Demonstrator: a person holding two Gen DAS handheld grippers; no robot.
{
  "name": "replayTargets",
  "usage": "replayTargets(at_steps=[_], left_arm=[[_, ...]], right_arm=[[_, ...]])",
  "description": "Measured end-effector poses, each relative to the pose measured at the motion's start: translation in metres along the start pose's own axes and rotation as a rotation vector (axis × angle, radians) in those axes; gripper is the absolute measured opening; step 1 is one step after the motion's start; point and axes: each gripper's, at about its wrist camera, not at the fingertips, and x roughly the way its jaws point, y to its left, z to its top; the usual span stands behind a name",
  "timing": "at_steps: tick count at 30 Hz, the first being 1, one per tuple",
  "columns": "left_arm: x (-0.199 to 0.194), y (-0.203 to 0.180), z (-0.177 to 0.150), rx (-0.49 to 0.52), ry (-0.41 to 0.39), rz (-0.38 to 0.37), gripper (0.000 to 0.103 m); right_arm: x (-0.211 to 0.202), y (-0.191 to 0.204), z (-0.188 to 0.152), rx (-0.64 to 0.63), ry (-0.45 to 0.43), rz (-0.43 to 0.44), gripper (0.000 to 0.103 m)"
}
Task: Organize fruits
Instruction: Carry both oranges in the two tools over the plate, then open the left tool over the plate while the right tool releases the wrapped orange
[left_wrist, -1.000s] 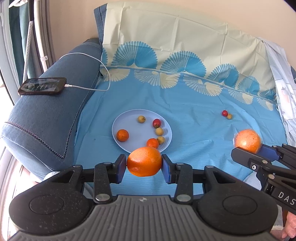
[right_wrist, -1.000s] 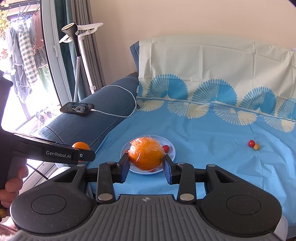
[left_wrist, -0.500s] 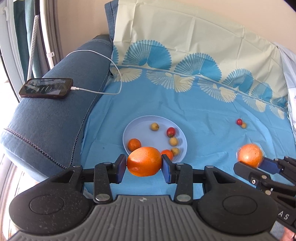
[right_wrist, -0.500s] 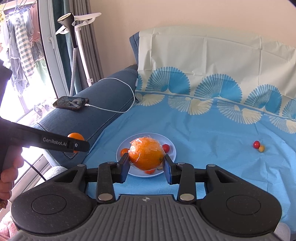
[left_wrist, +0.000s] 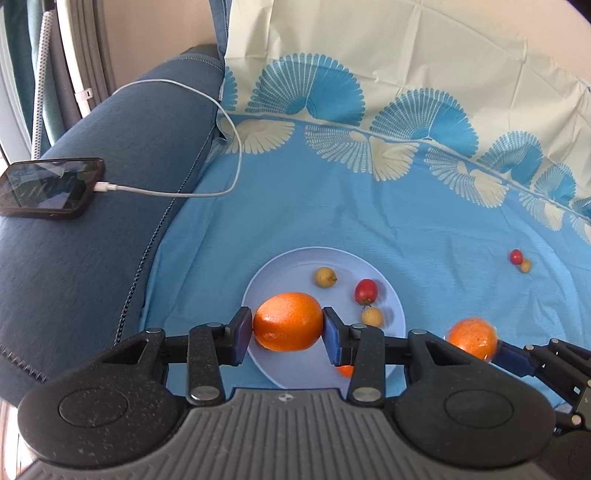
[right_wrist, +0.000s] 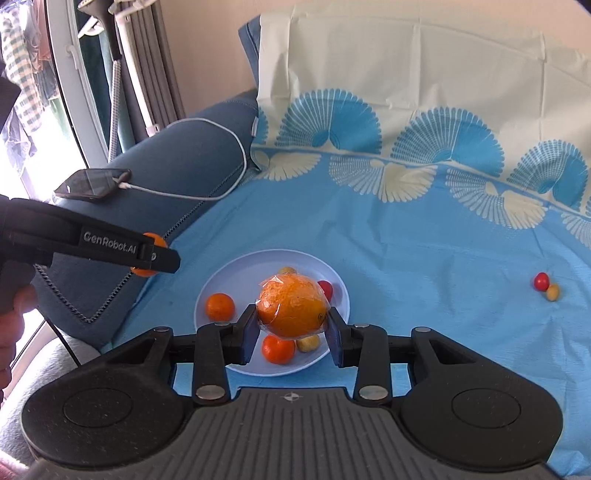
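Observation:
My left gripper (left_wrist: 288, 326) is shut on a bare orange (left_wrist: 288, 321), held above the near edge of a pale blue plate (left_wrist: 291, 264). My right gripper (right_wrist: 291, 325) is shut on a plastic-wrapped orange (right_wrist: 291, 306) above the same plate (right_wrist: 243, 269). On the plate lie two small tangerines (right_wrist: 219, 306), a red cherry tomato (left_wrist: 365, 290) and a few small yellow fruits (left_wrist: 325, 276). In the left wrist view the wrapped orange (left_wrist: 472, 338) shows at the right. The left gripper's side (right_wrist: 155, 254) crosses the right wrist view at the left.
A red tomato (right_wrist: 541, 281) and a small yellow fruit (right_wrist: 553, 292) lie together on the blue cloth (right_wrist: 424, 258) at the right. A phone (left_wrist: 44, 186) with a white cable (left_wrist: 229, 125) rests on the sofa armrest. A person's hand (right_wrist: 14, 321) shows at the far left.
Both grippers have moved forward and down toward the plate, each still holding its orange. The plate now sits closer and larger beneath them.

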Motion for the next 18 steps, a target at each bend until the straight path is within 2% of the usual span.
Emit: replayTargets(at_steps=[9, 18], left_arm=[[0.067, 0.0, 0.021, 0.022, 0.057, 0.042, 0.045], [0.111, -0.004, 0.024, 0.088, 0.096, 0.093, 0.046]], right_arm=[[0.071, -0.001, 0.004, -0.047, 0.082, 0.012, 0.04], [0.114, 0.0, 0.003, -0.078, 0.143, 0.017, 0.04]])
